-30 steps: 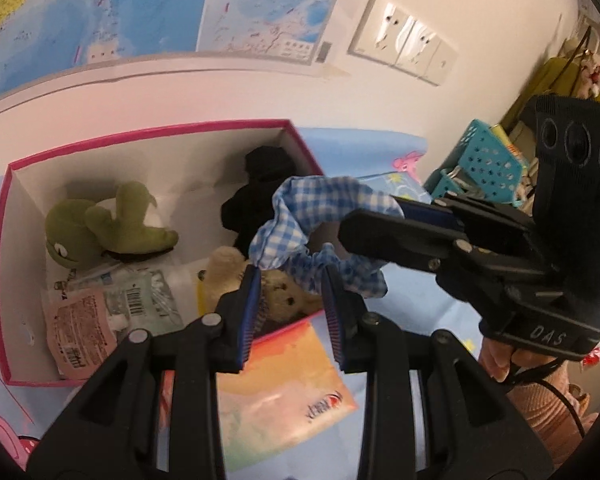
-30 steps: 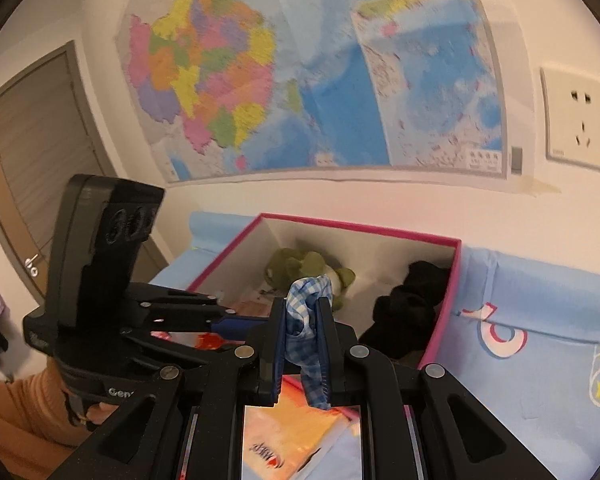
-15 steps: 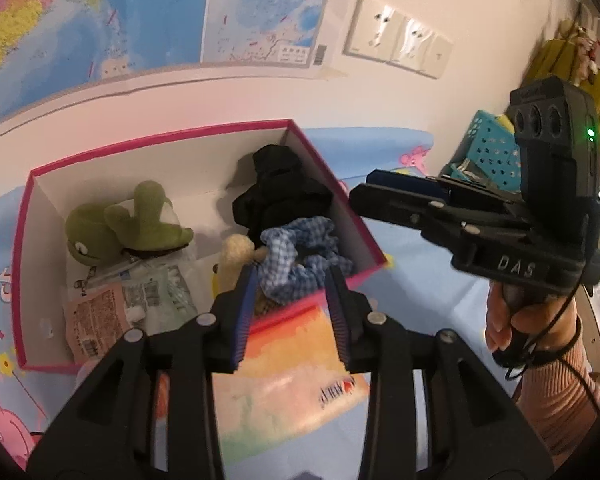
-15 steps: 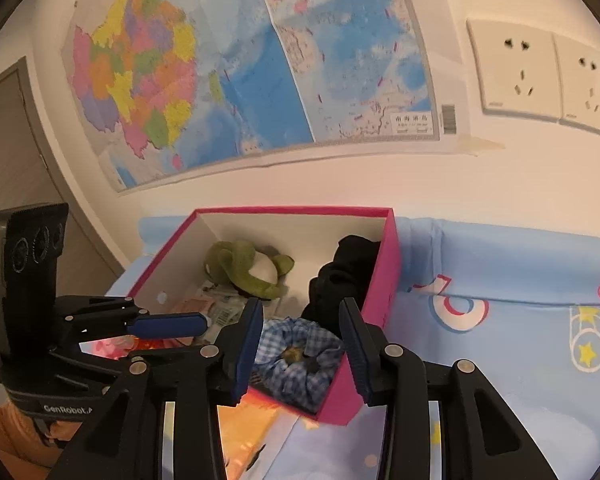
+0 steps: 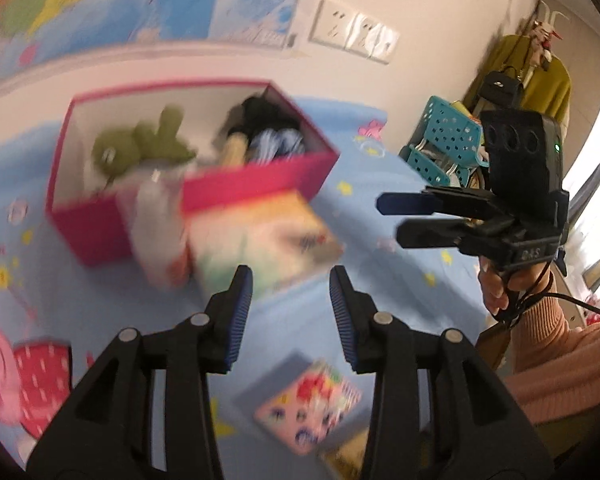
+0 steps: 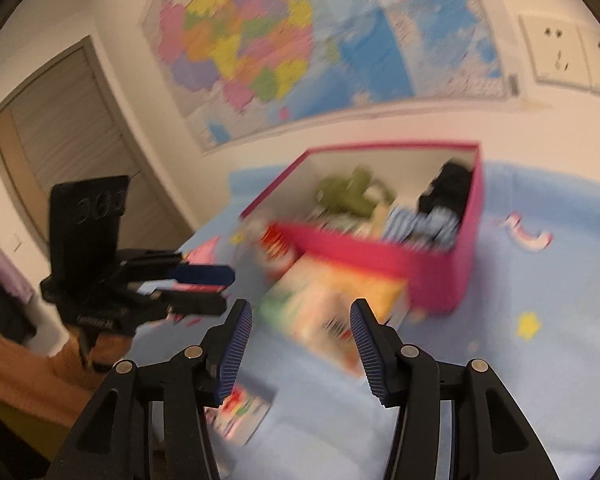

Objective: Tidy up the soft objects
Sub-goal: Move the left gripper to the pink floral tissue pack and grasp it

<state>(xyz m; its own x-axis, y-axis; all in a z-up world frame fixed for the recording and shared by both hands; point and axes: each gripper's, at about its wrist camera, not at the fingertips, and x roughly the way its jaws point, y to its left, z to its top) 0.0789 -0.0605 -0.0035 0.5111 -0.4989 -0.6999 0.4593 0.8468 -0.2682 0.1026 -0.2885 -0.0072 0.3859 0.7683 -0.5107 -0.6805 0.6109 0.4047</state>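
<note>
A pink-rimmed box [image 5: 260, 178] [image 6: 428, 268] sits on the blue bedsheet by the wall. Inside lie a blue checked scrunchie [image 5: 278, 142] [image 6: 424, 224], a green plush toy [image 5: 140, 144] [image 6: 346, 196] and a black soft item [image 5: 264, 114] [image 6: 448, 188]. My left gripper [image 5: 291, 308] is open and empty, well back from the box. My right gripper [image 6: 300, 334] is open and empty, also back from the box; it shows in the left wrist view [image 5: 396, 216]. Both views are motion-blurred.
A colourful picture book [image 5: 260, 236] [image 6: 332, 308] lies in front of the box. A small sticker card [image 5: 308, 400] [image 6: 240, 408] lies nearer on the sheet. A teal basket [image 5: 444, 144] stands at the right. A wall map [image 6: 300, 40] hangs above.
The right gripper let the checked scrunchie go into the box. Both grippers then opened wider and pulled back from the box toward the near side of the bed.
</note>
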